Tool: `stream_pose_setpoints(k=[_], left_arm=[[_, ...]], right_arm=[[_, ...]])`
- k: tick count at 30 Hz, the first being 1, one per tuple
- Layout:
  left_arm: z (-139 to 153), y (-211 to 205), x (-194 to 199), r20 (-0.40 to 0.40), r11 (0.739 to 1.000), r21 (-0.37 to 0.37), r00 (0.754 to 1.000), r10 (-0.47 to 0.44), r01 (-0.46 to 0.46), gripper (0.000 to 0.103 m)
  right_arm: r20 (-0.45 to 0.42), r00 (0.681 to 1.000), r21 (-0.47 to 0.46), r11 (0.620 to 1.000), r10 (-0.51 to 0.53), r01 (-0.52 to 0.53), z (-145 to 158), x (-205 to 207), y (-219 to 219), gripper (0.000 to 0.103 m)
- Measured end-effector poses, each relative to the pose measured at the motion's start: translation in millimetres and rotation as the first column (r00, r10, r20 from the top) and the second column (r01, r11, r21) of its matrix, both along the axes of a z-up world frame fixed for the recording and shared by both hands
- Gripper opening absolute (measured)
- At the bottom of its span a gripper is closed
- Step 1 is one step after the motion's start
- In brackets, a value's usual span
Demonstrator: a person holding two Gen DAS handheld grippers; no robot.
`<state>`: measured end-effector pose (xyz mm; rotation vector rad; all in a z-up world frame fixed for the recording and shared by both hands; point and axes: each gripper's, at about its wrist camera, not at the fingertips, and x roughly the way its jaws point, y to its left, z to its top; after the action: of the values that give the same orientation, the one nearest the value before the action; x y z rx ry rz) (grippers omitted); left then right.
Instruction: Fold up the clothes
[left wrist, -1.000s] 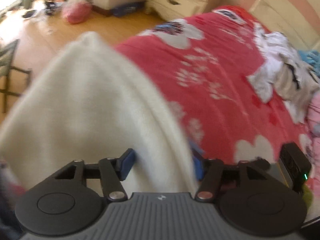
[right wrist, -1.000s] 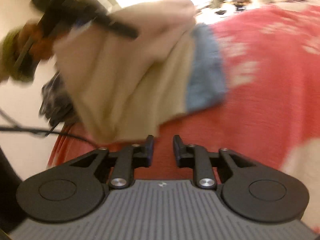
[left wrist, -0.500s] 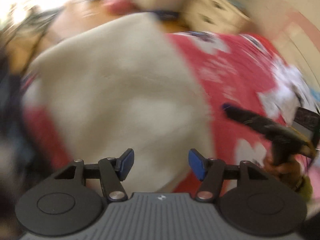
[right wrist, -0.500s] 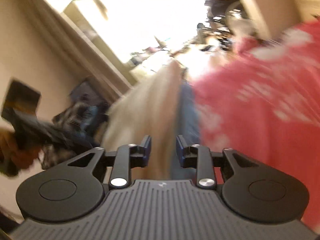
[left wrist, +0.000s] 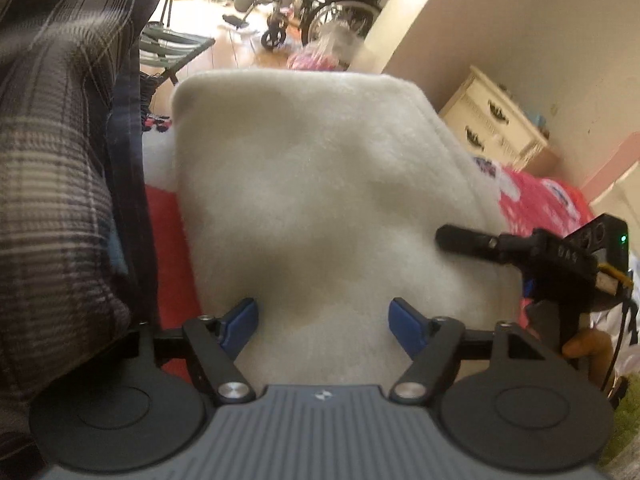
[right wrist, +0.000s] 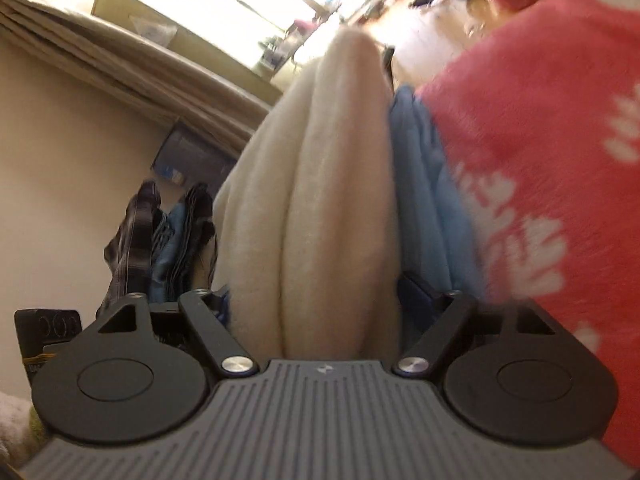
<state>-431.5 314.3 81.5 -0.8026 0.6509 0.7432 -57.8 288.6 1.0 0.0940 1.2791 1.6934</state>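
A folded cream fleece garment (left wrist: 320,200) lies on the red flowered bedspread (left wrist: 536,200). My left gripper (left wrist: 324,326) hovers over its near edge; its blue pads (left wrist: 240,322) stand apart, the jaws are opening and they press on nothing. In the right wrist view the same cream garment (right wrist: 320,220) shows edge-on, stacked on a blue garment (right wrist: 428,200). My right gripper (right wrist: 318,296) straddles the cream fold with its jaws opening wide, the fleece between them. One of its fingers (left wrist: 464,242) rests on the garment's right side in the left view.
Dark plaid fabric (left wrist: 60,160) fills the left of the left view. A cream dresser (left wrist: 496,124) and a wheelchair (left wrist: 332,4) stand beyond the bed. A person's hand (left wrist: 584,348) holds the right gripper. More plaid clothes (right wrist: 136,240) lie by the wall.
The cream garment went from bunched in my left jaws to lying flat and free. Both pairs of jaws have spread. My right gripper swung onto the garment's folded edge.
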Motion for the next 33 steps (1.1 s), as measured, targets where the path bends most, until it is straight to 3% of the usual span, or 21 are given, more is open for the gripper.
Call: stream_pose_setpoints(k=[3,4,5,8,13,19,23,26,28,31,33], left_arm=[[-3.8,-3.1,5.2,0.018,1.000,0.020,1.000,-0.005,0.005,0.078],[-3.1,-3.4,6.4,0.024,1.000,0.025,1.000,-0.017,0.016,0.078],[-1.5,-2.8,6.2,0.030,0.999,0.026,0.999,-0.026,0.025,0.078],[5.5,-2.3,10.9,0.079,0.998,0.018,0.995,-0.057,0.056,0.078],[5.0,-11.3,30.3,0.116,0.990,0.041,0.983,-0.140,0.136,0.080],[4.3,-13.7,41.0,0.165,0.990,0.031,0.977,-0.138,0.134,0.080],[5.7,-15.6,46.9,0.188,0.985,0.021,0.967,-0.174,0.173,0.080],[-4.4,-15.6,51.6,0.191,0.980,0.012,0.961,-0.198,0.199,0.080],[-7.6,-20.3,54.1,0.176,0.972,0.045,0.956,-0.233,0.229,0.080],[-1.7,-29.3,56.9,0.122,0.950,0.106,0.944,-0.306,0.294,0.080],[9.6,-31.5,52.4,0.099,0.937,0.126,0.936,-0.339,0.326,0.080]], right_arm=[[0.026,0.999,-0.024,0.999,0.033,-0.032,1.2,-9.1,9.0,0.076],[0.041,0.998,-0.025,0.999,0.042,-0.041,5.7,-10.7,10.6,0.060],[0.049,0.998,-0.023,0.999,0.047,-0.046,10.6,-11.1,11.2,0.053],[0.062,0.996,-0.011,0.998,0.060,-0.060,24.4,-9.5,11.6,0.048],[0.109,0.990,-0.005,0.996,0.089,-0.089,40.3,-8.6,15.1,0.046],[0.042,0.997,0.023,0.997,0.068,-0.069,42.1,0.0,16.1,0.044],[0.066,0.994,0.045,0.995,0.088,-0.091,57.1,1.8,16.9,0.043],[0.106,0.991,0.031,0.996,0.080,-0.084,47.3,10.2,13.2,0.042],[0.130,0.990,0.016,0.998,0.057,-0.059,30.4,18.0,7.6,0.043],[0.009,1.000,0.005,1.000,-0.013,0.013,0.1,36.4,-4.6,0.047],[0.039,0.999,0.030,0.999,-0.029,0.027,12.6,36.6,-13.5,0.049]])
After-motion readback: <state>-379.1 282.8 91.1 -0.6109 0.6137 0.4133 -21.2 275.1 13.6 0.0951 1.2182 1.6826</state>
